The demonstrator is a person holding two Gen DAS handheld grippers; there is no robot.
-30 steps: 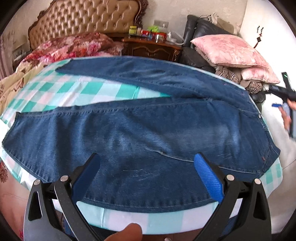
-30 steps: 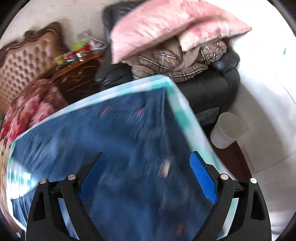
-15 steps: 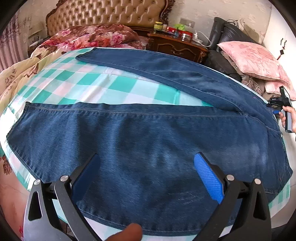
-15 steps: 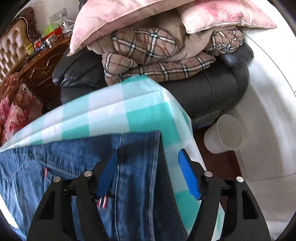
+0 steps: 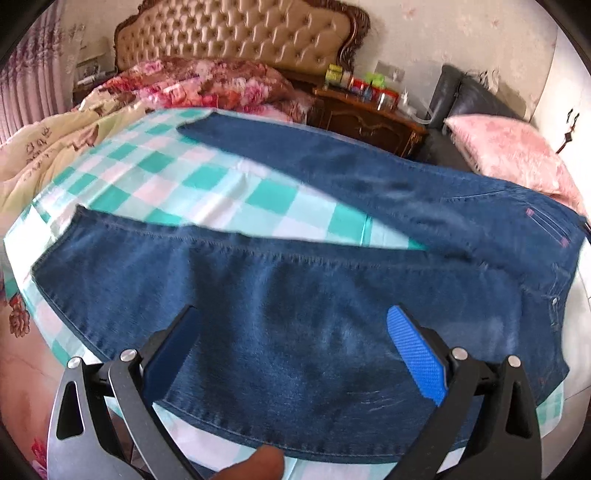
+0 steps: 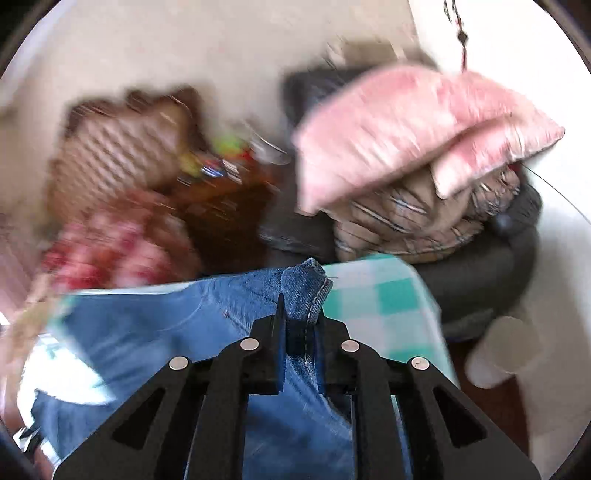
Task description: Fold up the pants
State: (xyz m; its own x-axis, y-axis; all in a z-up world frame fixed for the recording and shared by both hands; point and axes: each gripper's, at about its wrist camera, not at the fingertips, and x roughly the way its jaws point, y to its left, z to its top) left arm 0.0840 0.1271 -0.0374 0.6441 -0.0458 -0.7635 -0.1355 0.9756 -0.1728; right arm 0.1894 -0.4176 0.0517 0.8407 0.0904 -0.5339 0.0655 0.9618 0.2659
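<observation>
Blue denim pants [image 5: 332, 302] lie spread on a teal-and-white checked cloth [image 5: 207, 184], legs splayed toward the left, waist at the right. My left gripper [image 5: 291, 343] hovers open over the near leg, nothing between its blue pads. In the right wrist view the picture is blurred by motion. My right gripper [image 6: 301, 317] has its jaws closing on a bunched corner of the pants [image 6: 306, 284] at the waist, which sticks up between the pads and is lifted off the cloth [image 6: 380, 295].
A tufted headboard [image 5: 236, 33] and floral bedding [image 5: 207, 85] lie behind the cloth. A dark wooden nightstand [image 5: 369, 114] with jars stands beyond. A black armchair [image 6: 491, 266] holds pink pillows [image 6: 406, 129] and plaid blankets. A pale cup [image 6: 502, 350] stands on the floor at right.
The right gripper went from wide open above the waist to closed on the waist corner and lifted it. The left gripper drifted sideways over the near leg, still open.
</observation>
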